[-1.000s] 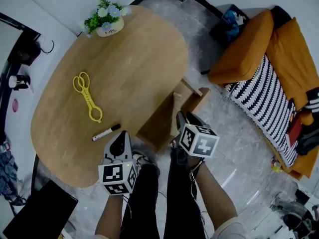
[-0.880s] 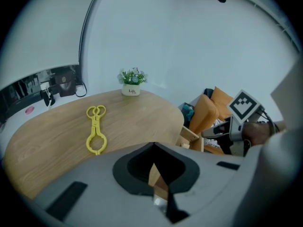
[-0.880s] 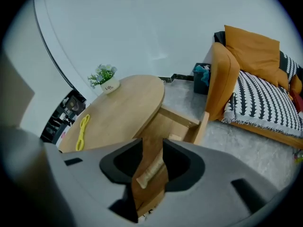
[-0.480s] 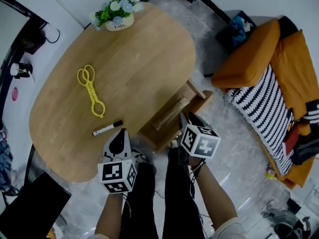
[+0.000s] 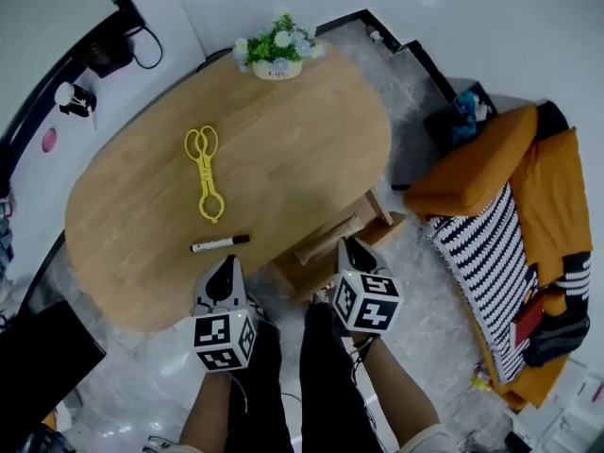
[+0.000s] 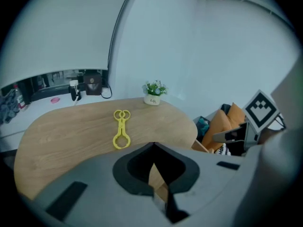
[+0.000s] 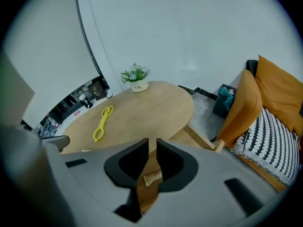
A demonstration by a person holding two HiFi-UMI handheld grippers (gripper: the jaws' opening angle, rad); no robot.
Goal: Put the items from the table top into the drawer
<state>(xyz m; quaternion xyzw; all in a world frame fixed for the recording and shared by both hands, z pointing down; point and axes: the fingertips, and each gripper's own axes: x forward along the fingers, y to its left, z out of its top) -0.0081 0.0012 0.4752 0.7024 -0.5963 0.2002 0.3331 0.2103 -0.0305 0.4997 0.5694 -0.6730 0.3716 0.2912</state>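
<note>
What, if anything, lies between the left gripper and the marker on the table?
Nothing visible does. Only bare table separates the left gripper from the marker, which lies near the table's front edge. The yellow tongs lie beyond the marker.

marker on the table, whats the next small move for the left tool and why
Probably open the left tool and reach forward to the marker. It lies untouched on the table just ahead of that tool, whose jaws look closed and empty, and the drawer already seems pulled out beneath the table edge.
</note>
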